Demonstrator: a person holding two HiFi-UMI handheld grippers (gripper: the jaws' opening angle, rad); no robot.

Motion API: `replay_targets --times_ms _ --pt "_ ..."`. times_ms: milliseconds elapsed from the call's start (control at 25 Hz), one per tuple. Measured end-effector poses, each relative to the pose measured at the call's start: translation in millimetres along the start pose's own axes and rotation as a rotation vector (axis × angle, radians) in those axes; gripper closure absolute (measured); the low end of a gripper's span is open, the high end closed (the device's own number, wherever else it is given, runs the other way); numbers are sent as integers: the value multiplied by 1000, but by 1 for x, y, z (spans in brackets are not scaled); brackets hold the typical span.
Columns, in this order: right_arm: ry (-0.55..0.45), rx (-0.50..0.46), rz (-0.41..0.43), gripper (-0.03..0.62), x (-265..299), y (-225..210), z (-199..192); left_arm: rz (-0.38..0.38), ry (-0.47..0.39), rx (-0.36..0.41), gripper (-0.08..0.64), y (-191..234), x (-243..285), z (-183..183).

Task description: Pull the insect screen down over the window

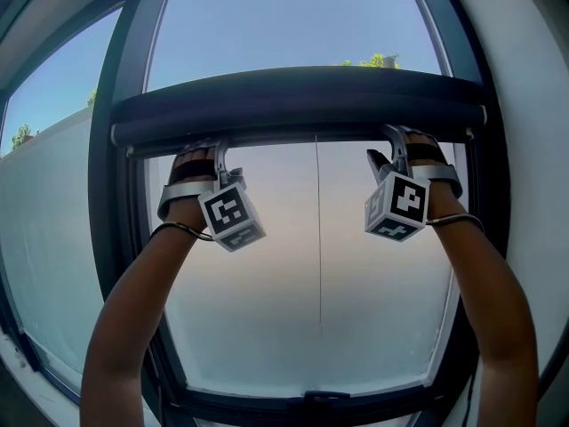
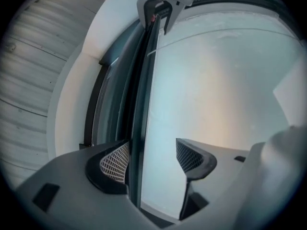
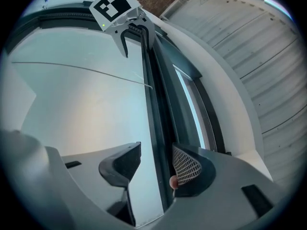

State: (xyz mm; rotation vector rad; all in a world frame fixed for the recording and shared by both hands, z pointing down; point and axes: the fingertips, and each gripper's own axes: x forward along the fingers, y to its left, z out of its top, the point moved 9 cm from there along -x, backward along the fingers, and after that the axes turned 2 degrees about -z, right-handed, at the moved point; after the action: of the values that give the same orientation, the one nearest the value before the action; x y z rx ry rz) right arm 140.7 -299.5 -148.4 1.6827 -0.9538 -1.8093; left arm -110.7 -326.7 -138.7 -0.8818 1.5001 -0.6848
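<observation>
Screen (image 1: 298, 105) sits rolled up high on the window (image 1: 293, 25), not yet drawn. The left gripper (image 2: 151, 159) and right gripper (image 3: 156, 162) straddle its bottom rail (image 1: 298, 134), jaws apart, nothing pinched. Uneven grips could slip, tilting and jamming it.

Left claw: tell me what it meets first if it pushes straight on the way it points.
The left claw stands open astride the dark screen bar. That bar probably comes first, though the depth is unclear.
</observation>
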Motion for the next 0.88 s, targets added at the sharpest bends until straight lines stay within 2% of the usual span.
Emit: replay_targets --times_ms 80,200,480,680,880 --pt "18 -31 15 408 6 1 -2 -1 44 14 272 3 7 -3" --pt "35 -67 36 407 11 6 -7 -13 64 20 272 6 13 -5" --pt "67 -111 85 407 18 1 -12 -51 50 78 272 8 14 -6" --pt "65 -150 64 407 17 2 -25 -39 28 107 272 8 13 -11" --pt "78 -124 74 407 14 -3 -33 -100 92 63 272 14 11 -25"
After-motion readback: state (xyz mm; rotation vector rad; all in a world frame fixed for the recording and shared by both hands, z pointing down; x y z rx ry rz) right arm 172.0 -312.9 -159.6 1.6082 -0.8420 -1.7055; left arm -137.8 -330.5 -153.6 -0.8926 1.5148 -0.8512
